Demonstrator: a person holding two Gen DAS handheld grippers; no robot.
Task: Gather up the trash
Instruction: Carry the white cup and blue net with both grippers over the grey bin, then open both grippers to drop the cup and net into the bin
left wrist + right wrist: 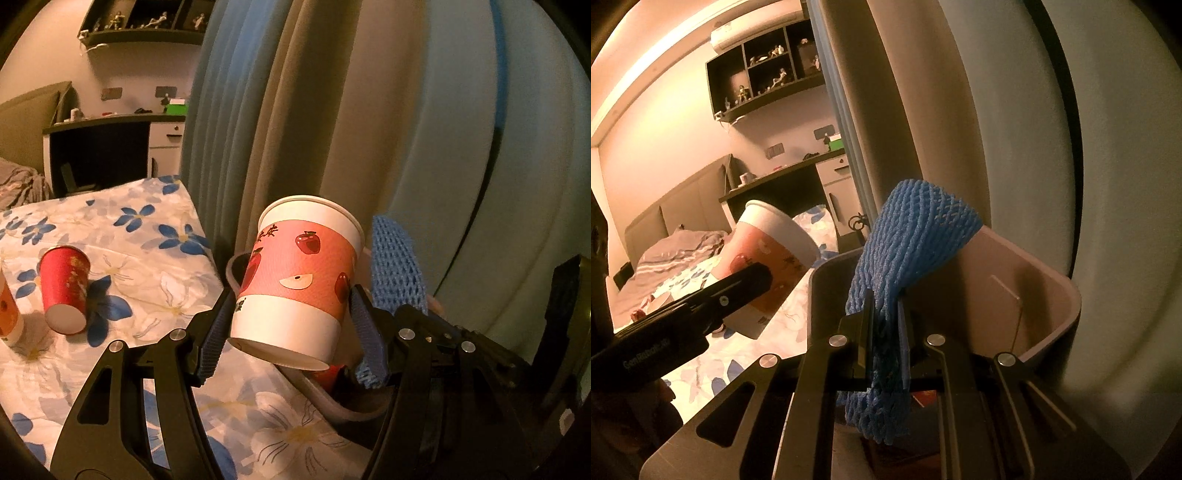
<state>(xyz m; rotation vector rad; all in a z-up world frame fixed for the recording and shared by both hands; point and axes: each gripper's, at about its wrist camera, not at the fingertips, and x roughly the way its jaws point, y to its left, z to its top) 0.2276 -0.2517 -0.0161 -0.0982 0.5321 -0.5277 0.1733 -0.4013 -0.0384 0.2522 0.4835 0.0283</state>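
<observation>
Left gripper (291, 332) clamped on apple-print paper cup (295, 280), blue pads against its sides near the white base; cup tilted, mouth up and away. Held over the gap where the floral bedsheet (147, 258) edge meets the bin (332, 410); cup base just above the bin's near rim. Same cup (768, 266) seen from the right wrist camera, left of the bin's front corner.

Right gripper (886, 328) pinched tight on blue foam net (905, 258), fingers nearly together; net flares above the fingers and hangs below them into the bin (1052, 306) mouth. Same net (395, 266) just right of the cup, near but apart.

Bin interior mostly open on the right side; something red low inside, not identifiable. Curtain (295, 110) close behind the bin, tight clearance at back.

On the sheet, well left of the bin: red paper cup (64, 291) lying on its side, base toward camera; orange cup (7, 314) at frame edge, partly cut off. Open sheet between these and the bed edge.
</observation>
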